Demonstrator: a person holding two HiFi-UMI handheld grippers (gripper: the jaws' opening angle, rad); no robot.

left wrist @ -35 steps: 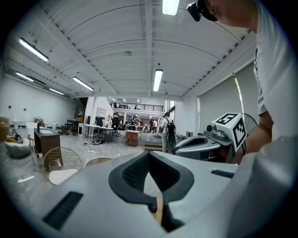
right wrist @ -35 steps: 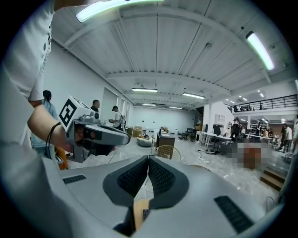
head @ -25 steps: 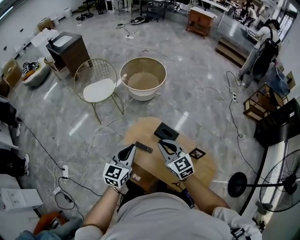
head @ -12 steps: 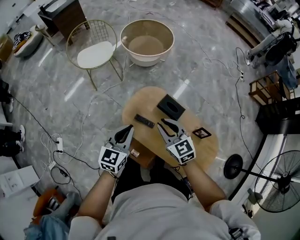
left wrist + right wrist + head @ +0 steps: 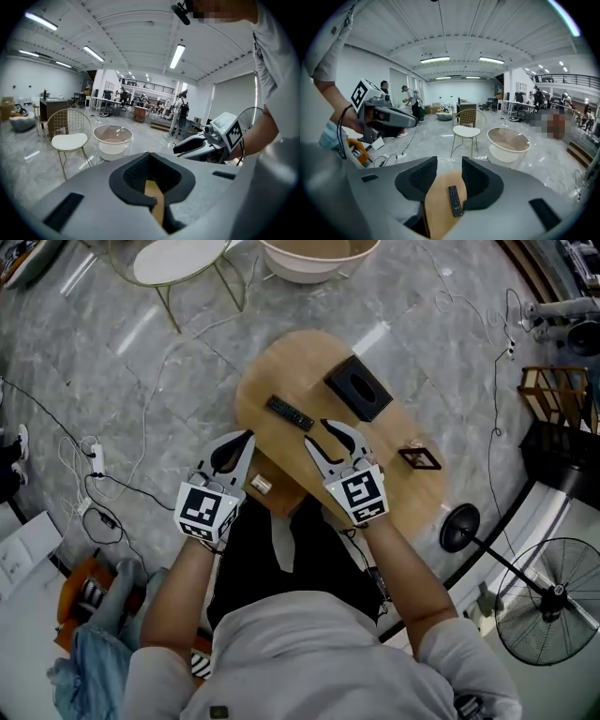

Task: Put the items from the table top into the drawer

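Note:
An oval wooden table [image 5: 281,371] carries a black remote [image 5: 290,413], a black box [image 5: 358,387] and a small black frame [image 5: 419,457]. My right gripper [image 5: 328,435] hovers over the table's near half, just right of the remote. Its jaws have just been opening and stand open with nothing between them. In the right gripper view the remote [image 5: 454,200] lies on the wood beyond the right gripper [image 5: 449,161]. My left gripper [image 5: 246,437] sits shut at the table's near left edge, above a brown part [image 5: 277,495] under the tabletop. Only a sliver of wood shows past the left gripper [image 5: 151,161].
A white round tub [image 5: 319,254] and a wire chair [image 5: 178,259] stand on the marble floor beyond the table. Cables and a power strip [image 5: 94,465] lie at the left. A floor fan [image 5: 553,601] and a black stand base [image 5: 459,526] are at the right.
Both grippers sank toward the tabletop as the person bent over it. The right jaws went from shut to open. The left jaws stayed shut. Nothing on the table shifted.

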